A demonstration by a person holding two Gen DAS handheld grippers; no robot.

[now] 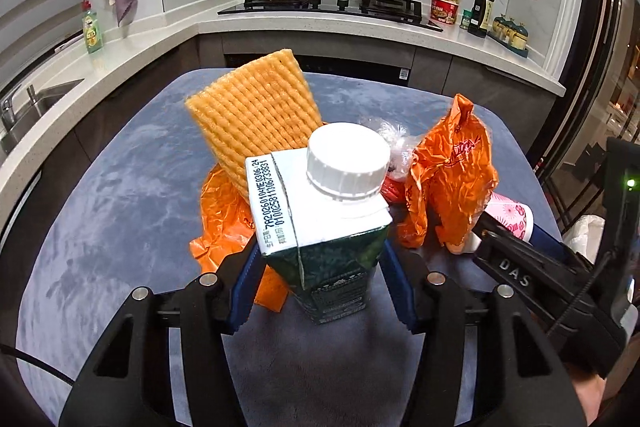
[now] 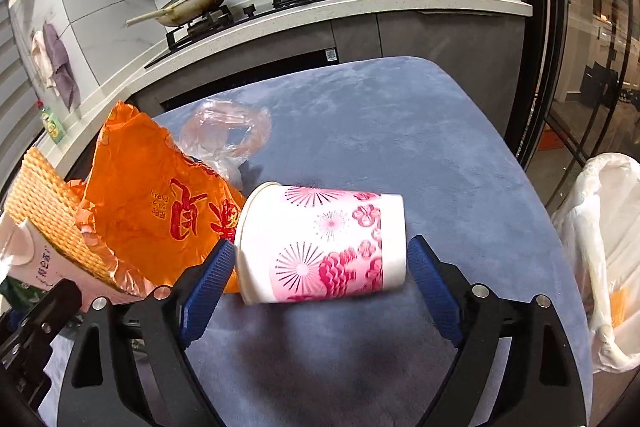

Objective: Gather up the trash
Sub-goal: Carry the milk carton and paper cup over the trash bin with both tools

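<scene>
My left gripper (image 1: 318, 269) is shut on a green and white drink carton (image 1: 320, 223) with a white screw cap, held upright over the blue table (image 1: 120, 195). My right gripper (image 2: 318, 277) is shut on a white paper cup with pink flowers (image 2: 320, 245), gripped end to end and lying on its side; the cup also shows in the left wrist view (image 1: 514, 217). An orange plastic bag (image 2: 160, 203) and a yellow waffle-textured pad (image 1: 256, 111) lie behind the carton. A crumpled clear plastic bag (image 2: 226, 131) lies further back.
A bin lined with a white bag (image 2: 600, 255) stands off the table's right edge. Behind the table runs a kitchen counter (image 1: 360, 27) with a stove, two lidded pans, bottles and a noodle cup. A sink (image 1: 36, 107) is at far left.
</scene>
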